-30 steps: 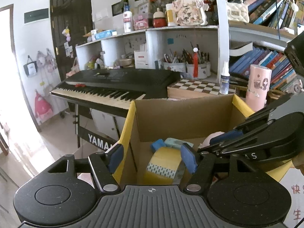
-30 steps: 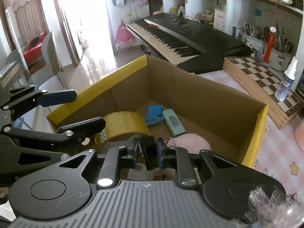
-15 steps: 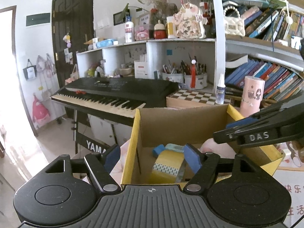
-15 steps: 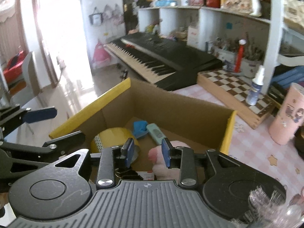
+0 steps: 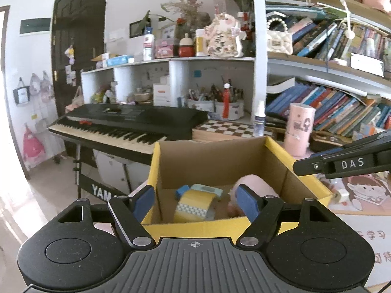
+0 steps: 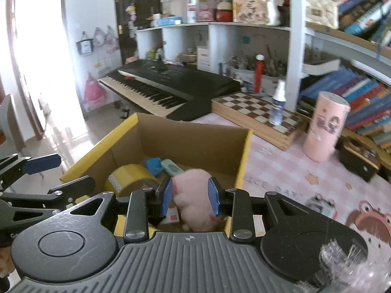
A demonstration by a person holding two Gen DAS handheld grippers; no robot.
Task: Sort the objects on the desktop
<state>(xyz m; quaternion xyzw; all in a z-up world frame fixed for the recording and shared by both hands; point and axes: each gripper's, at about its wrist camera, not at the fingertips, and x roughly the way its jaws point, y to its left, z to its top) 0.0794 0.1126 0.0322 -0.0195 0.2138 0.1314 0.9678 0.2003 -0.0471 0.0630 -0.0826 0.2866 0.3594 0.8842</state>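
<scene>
- Several things are already placed in the box [image 6: 195, 144]: a tape roll [image 6: 129, 178], a blue item [image 6: 153, 166] and a teal one [image 6: 172, 168].
- The pink toy [image 6: 193, 195] is seen between the fingers [image 6: 167, 196] of the right gripper [image 6: 189, 197], above the box; whether it is clamped cannot be told.
- The left gripper [image 5: 195, 201] is held with fingers apart and empty, before the box.
- A pink can [image 6: 325, 127] and a spray bottle [image 6: 278, 107] are left on the counter [image 6: 281, 171]; the sorting is judged unfinished.

In the box [image 6: 185, 136] the tape roll [image 6: 129, 178] lies left of the plush toy [image 6: 193, 190]; the keyboard [image 6: 171, 83] stands far behind.
</scene>
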